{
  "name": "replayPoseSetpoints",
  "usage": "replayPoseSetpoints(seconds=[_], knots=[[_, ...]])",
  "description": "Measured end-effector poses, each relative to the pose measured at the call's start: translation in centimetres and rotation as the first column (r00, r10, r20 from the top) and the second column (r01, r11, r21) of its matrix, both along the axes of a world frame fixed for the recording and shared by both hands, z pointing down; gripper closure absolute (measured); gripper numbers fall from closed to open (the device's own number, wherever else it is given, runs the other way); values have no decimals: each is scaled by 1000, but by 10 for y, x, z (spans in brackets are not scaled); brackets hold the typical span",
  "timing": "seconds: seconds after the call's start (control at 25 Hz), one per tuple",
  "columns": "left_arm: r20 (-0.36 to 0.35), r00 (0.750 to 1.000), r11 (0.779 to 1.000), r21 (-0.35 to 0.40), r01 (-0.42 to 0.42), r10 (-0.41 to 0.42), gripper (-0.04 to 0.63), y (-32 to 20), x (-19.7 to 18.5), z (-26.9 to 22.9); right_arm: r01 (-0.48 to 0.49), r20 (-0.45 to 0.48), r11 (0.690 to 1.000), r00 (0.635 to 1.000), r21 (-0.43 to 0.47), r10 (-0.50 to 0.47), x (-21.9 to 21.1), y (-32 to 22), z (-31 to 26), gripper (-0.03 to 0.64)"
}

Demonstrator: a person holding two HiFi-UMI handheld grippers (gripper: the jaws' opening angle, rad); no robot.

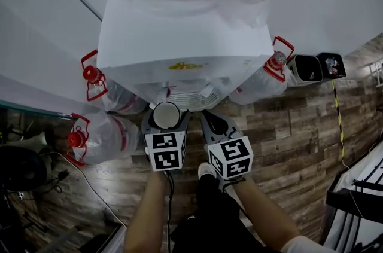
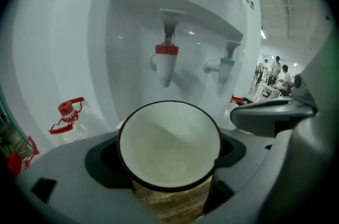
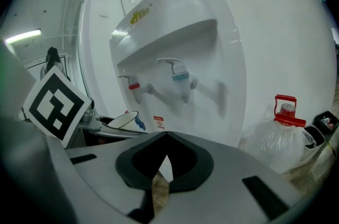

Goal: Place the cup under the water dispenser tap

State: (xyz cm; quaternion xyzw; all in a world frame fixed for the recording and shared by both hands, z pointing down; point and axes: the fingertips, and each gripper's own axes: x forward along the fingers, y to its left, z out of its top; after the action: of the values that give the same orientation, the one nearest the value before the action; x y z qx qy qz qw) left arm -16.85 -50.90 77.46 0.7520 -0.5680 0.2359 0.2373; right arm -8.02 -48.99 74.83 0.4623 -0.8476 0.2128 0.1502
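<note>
Cup [image 2: 168, 151] is clamped in my left claw [image 1: 166, 126], at the lower centre of its view, below and in front of the red tap [image 2: 165, 61]. The head view hides the taps under the water dispenser [image 1: 179, 36] top. My right claw [image 3: 165, 157] is closed on nothing.

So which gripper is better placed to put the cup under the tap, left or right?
Left. The left gripper holds the cup, empty and upright, facing the red tap just ahead. The right gripper is shut on nothing, off to the side.
</note>
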Motion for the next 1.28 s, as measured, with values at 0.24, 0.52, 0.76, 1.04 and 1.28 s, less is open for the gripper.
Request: replayPoseSetpoints(seconds=[0.24,0.52,0.76,1.04,1.28], knots=[[16,999,999,9,43,-43,149,-21,-2,25,-1,1,1000,1000,11,1,-4,-13,16,597],[29,996,997,-18,81,-80,149,-38,-2,45,0,21,1000,1000,13,0,-1,-16,17,597],[34,993,993,-14,117,-116,147,-47,-1,52,3,17,1000,1000,10,-3,-1,-15,21,597],[37,985,986,-7,168,-167,147,-53,0,57,-4,13,1000,1000,-1,4,7,-17,27,597],[33,971,972,-9,236,-236,149,-55,-3,65,-9,15,1000,1000,-10,10,9,-14,29,597]])
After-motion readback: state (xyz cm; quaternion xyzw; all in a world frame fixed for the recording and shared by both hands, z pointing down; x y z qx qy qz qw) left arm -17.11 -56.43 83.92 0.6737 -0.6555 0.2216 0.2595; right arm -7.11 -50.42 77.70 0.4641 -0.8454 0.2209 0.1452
